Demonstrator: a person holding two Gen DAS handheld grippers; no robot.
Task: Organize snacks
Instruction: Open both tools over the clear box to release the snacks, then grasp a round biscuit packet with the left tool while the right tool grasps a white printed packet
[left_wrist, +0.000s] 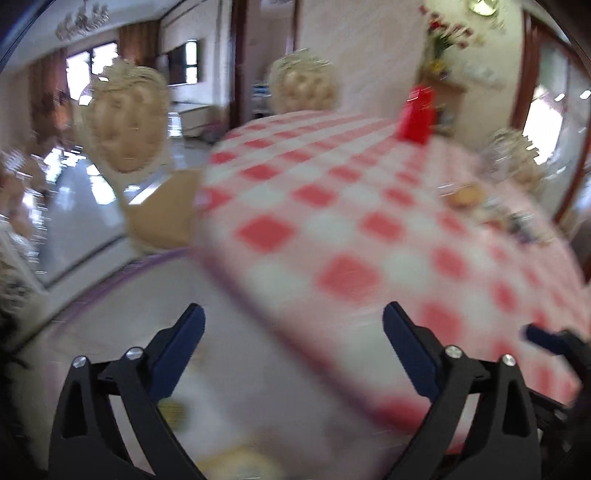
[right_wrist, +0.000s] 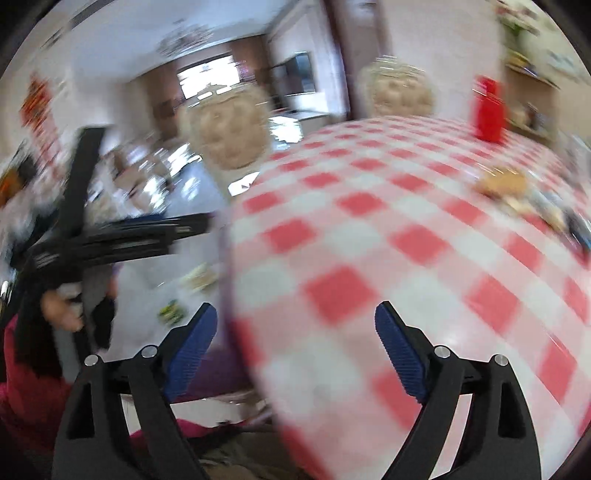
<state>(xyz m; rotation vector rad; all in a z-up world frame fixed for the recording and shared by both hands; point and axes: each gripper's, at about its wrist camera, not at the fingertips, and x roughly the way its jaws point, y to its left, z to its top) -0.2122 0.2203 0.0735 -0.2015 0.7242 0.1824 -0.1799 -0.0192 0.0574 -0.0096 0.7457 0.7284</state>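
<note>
Both of your grippers are spread wide with nothing between the blue pads; the left gripper (left_wrist: 293, 321) hangs over the near edge of the checked table (left_wrist: 332, 229), one finger over the pale surface off the table's left side and the other over the red-and-white cloth; the right gripper (right_wrist: 295, 319) sits much the same, straddling that same table edge, jaws released and empty. Everything is smeared with motion blur, so take the small stuff loosely. Snacks: there's a blurry pile of snacks (right_wrist: 524, 195) on the table's far right side, tan or orange on top with some darker packets beside it; I can't tell what any of them are; from the left wrist view the same cluster shows up at the right rim of the table. A red box (left_wrist: 415, 114) stands upright near the table's far right corner, well apart from the snack pile. Off the table's left edge, on the pale surface below it, a couple more small items (right_wrist: 171, 314) lie there, greenish-yellow and too blurred to name. Cream padded chairs (left_wrist: 125, 122) stand around the table's far and left sides. In the right wrist view your left hand (right_wrist: 61, 310) is wrapped round the other gripper's handle, left of the table, red sleeve below it.
</note>
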